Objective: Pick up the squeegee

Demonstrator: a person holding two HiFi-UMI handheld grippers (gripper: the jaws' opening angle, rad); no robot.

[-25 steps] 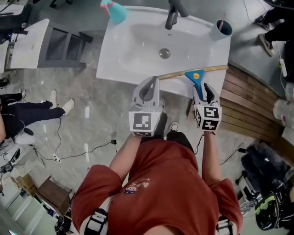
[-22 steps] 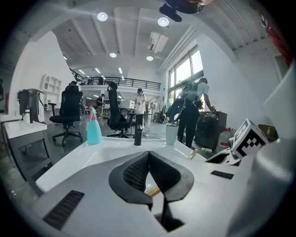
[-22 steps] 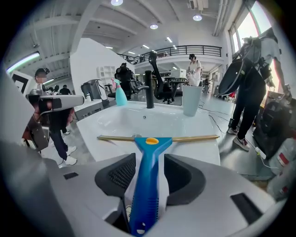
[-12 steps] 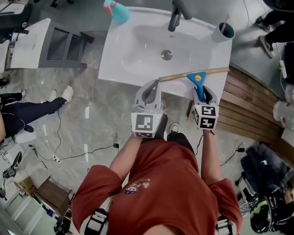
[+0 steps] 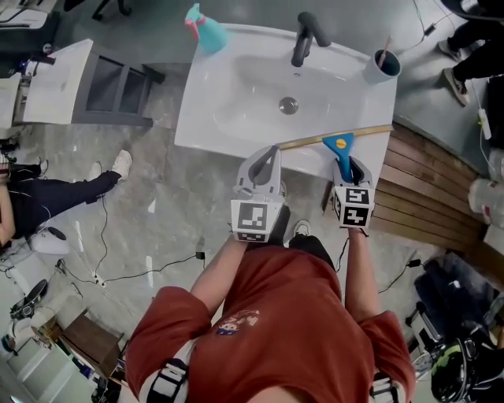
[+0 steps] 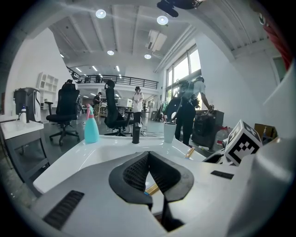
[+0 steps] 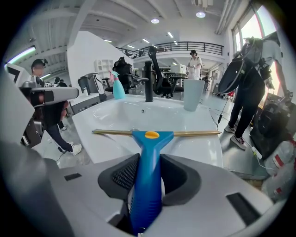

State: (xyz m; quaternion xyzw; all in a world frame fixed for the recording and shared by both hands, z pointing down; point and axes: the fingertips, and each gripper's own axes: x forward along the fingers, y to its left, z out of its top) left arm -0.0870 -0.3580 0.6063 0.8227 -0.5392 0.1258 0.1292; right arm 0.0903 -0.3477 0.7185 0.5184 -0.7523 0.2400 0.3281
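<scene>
The squeegee (image 5: 339, 146) lies on the front rim of the white sink (image 5: 228, 118), its brass-coloured blade across the rim and its blue handle pointing toward me. My right gripper (image 5: 347, 165) reaches over the handle from the near side. In the right gripper view the blue handle (image 7: 149, 139) runs between the two dark pads of the right gripper (image 7: 149, 159). Its jaws are closing on it, with a thin gap still beside the handle. My left gripper (image 5: 268, 153) hovers at the rim left of the blade. Its pads meet at the tips with nothing between them (image 6: 148, 155).
A black faucet (image 5: 304, 35) stands at the back of the basin, a teal spray bottle (image 5: 203, 20) at the back left corner and a cup (image 5: 381, 55) at the back right. Wooden slats (image 5: 429, 185) lie right of the sink. Cables cross the floor.
The right gripper has slid a little farther along the blue handle and its jaws have narrowed round it. The left gripper has stayed at the rim.
</scene>
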